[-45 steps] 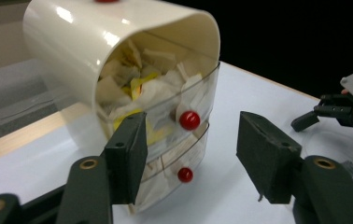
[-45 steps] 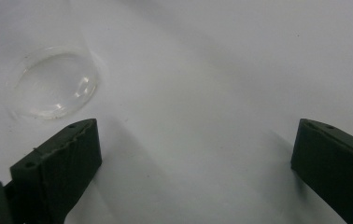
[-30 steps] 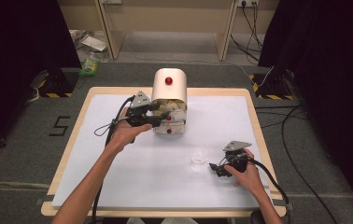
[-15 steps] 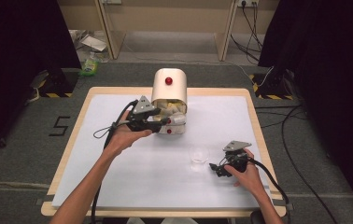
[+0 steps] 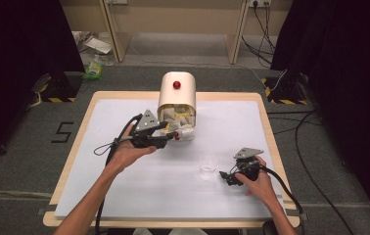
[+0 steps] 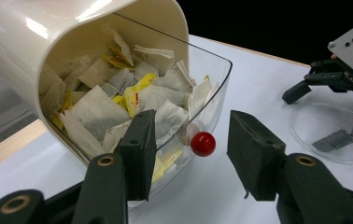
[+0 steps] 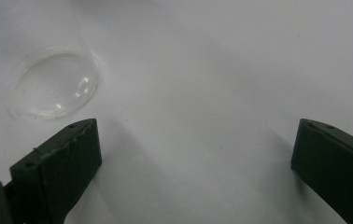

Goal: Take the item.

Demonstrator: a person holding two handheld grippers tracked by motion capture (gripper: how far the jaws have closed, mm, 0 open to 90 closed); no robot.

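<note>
The left hand-held gripper (image 6: 191,140), jaws parted and holding nothing, sits at the small red knob (image 6: 203,143) on the clear drawer of a cream rounded tea-bag dispenser (image 5: 177,93) on the white table (image 5: 124,205), while the right hand-held gripper (image 7: 193,154), spread wide and empty, rests near a clear plastic dish (image 7: 53,88).

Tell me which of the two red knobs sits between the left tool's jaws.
The small red round knob on the clear plastic drawer front, not the red knob atop the cream dispenser's curved lid.
</note>
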